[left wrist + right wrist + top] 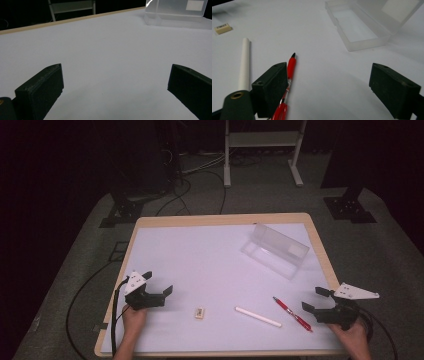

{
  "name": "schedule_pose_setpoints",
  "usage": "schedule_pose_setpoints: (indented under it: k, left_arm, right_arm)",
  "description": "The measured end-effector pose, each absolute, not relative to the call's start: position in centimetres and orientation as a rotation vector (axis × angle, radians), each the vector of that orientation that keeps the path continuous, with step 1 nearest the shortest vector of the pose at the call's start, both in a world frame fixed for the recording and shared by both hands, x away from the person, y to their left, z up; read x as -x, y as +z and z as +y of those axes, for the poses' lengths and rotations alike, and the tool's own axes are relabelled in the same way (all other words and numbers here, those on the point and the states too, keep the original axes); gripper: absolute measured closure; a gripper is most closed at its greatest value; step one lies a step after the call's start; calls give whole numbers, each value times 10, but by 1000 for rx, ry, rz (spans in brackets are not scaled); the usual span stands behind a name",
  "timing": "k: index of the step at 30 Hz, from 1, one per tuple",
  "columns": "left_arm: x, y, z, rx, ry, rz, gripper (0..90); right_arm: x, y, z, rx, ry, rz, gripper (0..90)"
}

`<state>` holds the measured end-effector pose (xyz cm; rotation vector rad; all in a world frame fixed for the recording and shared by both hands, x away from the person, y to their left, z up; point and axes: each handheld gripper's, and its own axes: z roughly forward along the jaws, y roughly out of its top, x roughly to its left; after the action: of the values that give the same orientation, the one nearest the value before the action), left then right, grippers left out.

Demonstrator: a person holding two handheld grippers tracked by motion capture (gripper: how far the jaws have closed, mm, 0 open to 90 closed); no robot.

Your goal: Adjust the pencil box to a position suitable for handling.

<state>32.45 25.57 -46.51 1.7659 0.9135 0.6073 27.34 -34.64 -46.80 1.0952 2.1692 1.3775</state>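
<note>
The red pen [293, 314] is found lying flat on the white surface [200, 260], near its front right part, just ahead and to the left of the right gripper [316, 300]. Its long axis is seen to run diagonally, dark tip toward the far left, clip end toward the near right. In the right gripper view the pen [288, 82] passes just beside the inner face of the left-hand jaw, its tip pointing away from the camera; whether pen and jaw touch cannot be told. The right gripper [329, 87] is recorded with jaws spread wide and nothing between the pads. A shift toward the pen's side is judged necessary before the jaws could straddle the barrel across its axis. The right hand [354, 336] is clearly the nearer one. A white stick [258, 316] lies just left of the pen, roughly parallel and apart from it, and a small eraser [199, 312] lies farther left. A clear plastic case [274, 251], lid open, sits well beyond the pen toward the far right. The left gripper [159, 283] is held over the front left of the surface, jaws likewise spread and empty, well apart from the pen.
</note>
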Motion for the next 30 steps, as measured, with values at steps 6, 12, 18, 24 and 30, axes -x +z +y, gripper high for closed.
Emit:
schedule_pose_setpoints:
  k: [6, 12, 18, 24, 30]
  left_arm:
    - [-324, -465, 255, -1774, 605, 914, 0]
    - [-324, -465, 255, -1771, 601, 908, 0]
    - [-324, -465, 255, -1772, 600, 907, 0]
    - [-324, -465, 255, -1780, 604, 904, 0]
    - [-324, -465, 255, -1780, 606, 902, 0]
  right_arm:
    - [-274, -456, -338, -1039, 1389, 2176, 143]
    - [-285, -440, -332, -997, 1375, 2204, 143]
    - [-300, -422, -323, -957, 1331, 2231, 143]
    - [-319, -412, -309, -929, 1301, 2258, 144]
    - [-339, -407, -293, -904, 1268, 2314, 146]
